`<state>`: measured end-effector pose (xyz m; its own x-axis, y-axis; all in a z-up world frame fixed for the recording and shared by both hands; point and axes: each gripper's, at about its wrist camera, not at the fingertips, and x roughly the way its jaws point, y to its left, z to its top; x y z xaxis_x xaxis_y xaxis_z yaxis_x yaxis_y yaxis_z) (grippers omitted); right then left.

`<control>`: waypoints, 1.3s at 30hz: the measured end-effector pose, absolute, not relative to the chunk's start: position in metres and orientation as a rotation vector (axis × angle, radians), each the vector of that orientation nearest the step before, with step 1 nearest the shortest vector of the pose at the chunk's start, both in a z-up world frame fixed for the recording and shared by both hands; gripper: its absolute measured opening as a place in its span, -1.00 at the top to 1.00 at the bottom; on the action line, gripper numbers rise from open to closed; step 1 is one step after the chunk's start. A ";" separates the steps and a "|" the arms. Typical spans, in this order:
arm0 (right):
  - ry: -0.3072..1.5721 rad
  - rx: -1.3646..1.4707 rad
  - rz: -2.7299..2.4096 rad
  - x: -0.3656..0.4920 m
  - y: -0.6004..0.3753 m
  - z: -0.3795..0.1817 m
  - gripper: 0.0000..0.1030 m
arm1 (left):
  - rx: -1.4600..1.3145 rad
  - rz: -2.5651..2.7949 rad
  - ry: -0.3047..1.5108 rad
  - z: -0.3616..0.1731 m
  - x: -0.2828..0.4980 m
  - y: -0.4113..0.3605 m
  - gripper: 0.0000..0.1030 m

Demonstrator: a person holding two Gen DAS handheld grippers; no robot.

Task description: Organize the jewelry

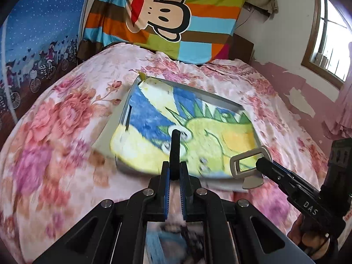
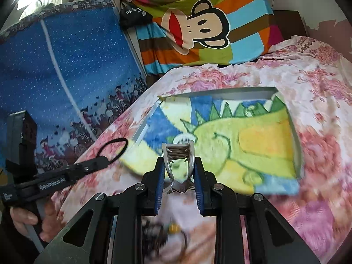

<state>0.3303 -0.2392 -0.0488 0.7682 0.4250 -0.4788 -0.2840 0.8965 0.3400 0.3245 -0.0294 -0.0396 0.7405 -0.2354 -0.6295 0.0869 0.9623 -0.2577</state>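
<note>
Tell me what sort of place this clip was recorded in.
Most likely a home bedroom: the work happens on a bed with a pink floral bedspread, a striped monkey-print pillow lies at its head, and a window is set in the peeling pink wall.

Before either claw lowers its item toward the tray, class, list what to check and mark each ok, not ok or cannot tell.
1. Left claw shut on black hair tie: ok.
2. Right claw shut on silver hair clip: ok.
3. Tray lined with dinosaur towel: ok.
4. Free space on the towel: ok.
5. Claws apart from each other: ok.
6. Items left below the claws: cannot tell, blurred.
</note>
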 end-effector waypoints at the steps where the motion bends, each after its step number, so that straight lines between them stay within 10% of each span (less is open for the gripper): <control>1: 0.583 0.260 0.389 0.342 -0.236 -0.052 0.56 | -0.226 -0.180 0.723 -0.043 0.336 -0.027 0.85; 15: 0.690 0.217 0.342 0.384 -0.213 -0.088 0.53 | -0.318 -0.156 0.831 -0.092 0.379 -0.015 0.84; 18: 0.681 0.208 0.314 0.381 -0.218 -0.085 0.02 | -0.351 -0.174 0.883 -0.096 0.381 -0.013 0.78; 20: 0.665 0.204 0.306 0.377 -0.222 -0.081 -0.07 | -0.378 -0.190 0.866 -0.093 0.376 -0.011 0.59; 24: 0.654 0.188 0.255 0.365 -0.232 -0.071 -0.11 | -0.417 -0.181 0.813 -0.080 0.359 -0.008 -0.58; 34: 0.487 0.148 0.231 0.290 -0.252 -0.012 -0.94 | -0.376 -0.132 0.643 -0.027 0.286 -0.003 -0.83; 39: 0.404 0.127 0.245 0.237 -0.255 0.013 -0.97 | -0.350 -0.131 0.551 0.001 0.237 -0.001 -0.90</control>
<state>0.2366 -0.2550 0.0133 0.8909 0.2601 -0.3725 -0.2097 0.9627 0.1708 0.2373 -0.0009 0.0011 0.8454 -0.2145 -0.4892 0.0285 0.9326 -0.3597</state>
